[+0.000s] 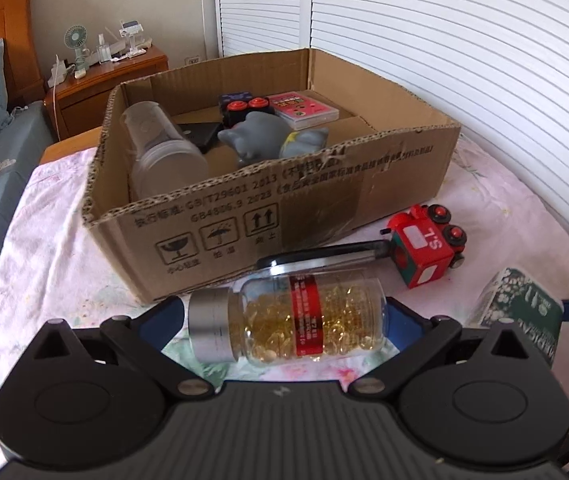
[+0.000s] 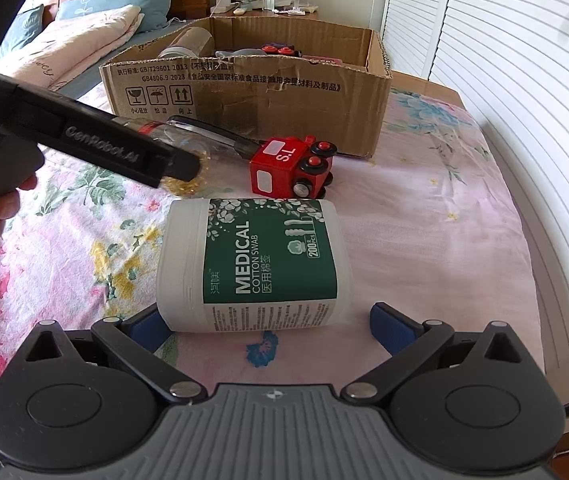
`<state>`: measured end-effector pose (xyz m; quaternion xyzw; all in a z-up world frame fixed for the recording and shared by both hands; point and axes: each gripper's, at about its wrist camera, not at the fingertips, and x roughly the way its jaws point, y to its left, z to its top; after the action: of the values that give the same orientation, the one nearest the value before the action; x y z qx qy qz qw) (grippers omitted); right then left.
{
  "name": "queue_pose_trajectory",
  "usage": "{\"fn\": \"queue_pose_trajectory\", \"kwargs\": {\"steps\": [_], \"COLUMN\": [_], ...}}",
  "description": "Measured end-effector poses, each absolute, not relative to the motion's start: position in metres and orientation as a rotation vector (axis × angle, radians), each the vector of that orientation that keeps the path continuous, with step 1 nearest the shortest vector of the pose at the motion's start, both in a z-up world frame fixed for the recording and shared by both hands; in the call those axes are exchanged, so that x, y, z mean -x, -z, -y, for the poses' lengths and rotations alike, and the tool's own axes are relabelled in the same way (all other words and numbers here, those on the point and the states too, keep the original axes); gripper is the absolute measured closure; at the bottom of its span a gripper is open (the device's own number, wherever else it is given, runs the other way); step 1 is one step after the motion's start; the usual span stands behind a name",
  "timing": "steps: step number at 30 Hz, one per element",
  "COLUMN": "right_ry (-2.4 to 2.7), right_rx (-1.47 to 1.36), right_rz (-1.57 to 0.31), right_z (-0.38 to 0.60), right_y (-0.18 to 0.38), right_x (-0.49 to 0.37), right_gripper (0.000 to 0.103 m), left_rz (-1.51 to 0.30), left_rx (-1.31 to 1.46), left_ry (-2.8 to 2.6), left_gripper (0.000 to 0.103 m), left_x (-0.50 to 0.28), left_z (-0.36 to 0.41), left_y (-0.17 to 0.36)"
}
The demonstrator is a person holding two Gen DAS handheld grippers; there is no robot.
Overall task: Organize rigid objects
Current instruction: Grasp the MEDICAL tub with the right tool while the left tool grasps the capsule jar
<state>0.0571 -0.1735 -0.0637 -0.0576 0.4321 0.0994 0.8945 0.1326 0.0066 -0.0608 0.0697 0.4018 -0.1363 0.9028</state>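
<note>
On the floral bedspread [image 2: 424, 208], the left gripper [image 1: 284, 320] is spread wide around a clear capsule bottle [image 1: 284, 320] of golden softgels that lies on its side, silver cap to the left, between the blue pads; whether the pads touch it cannot be told. The right gripper [image 2: 272, 320] is also wide, its left pad at the near end of a cotton swab jar [image 2: 252, 264] lying flat with its green label up, the right pad standing apart from it. Just beyond the jar a red toy train [image 2: 292, 168] lies tipped, near a black-handled tool [image 1: 324, 254]. Farther back sits an open cardboard box [image 1: 364, 184] holding a frosted plastic container [image 1: 160, 148], a grey elephant toy [image 1: 260, 136], another toy train and a pink card box [image 1: 302, 110].
</note>
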Motion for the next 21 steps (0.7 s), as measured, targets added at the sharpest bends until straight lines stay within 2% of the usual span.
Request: {"fn": "queue_pose_trajectory", "kwargs": {"steps": [7, 21], "right_ry": [-0.203, -0.17], "right_rx": [0.119, 0.146], "right_rz": [-0.902, -0.973], "right_z": [0.173, 0.161], "right_y": [0.064, 0.051], "right_x": [-0.058, -0.075], "right_gripper": [0.0, 0.0], "left_rz": [-0.846, -0.823], "left_rx": [-0.102, -0.108], "left_ry": [0.26, 0.313], "left_gripper": [0.001, 0.001], "left_x": [-0.13, -0.136], "left_z": [-0.032, -0.035], "left_y": [0.067, 0.071]}}
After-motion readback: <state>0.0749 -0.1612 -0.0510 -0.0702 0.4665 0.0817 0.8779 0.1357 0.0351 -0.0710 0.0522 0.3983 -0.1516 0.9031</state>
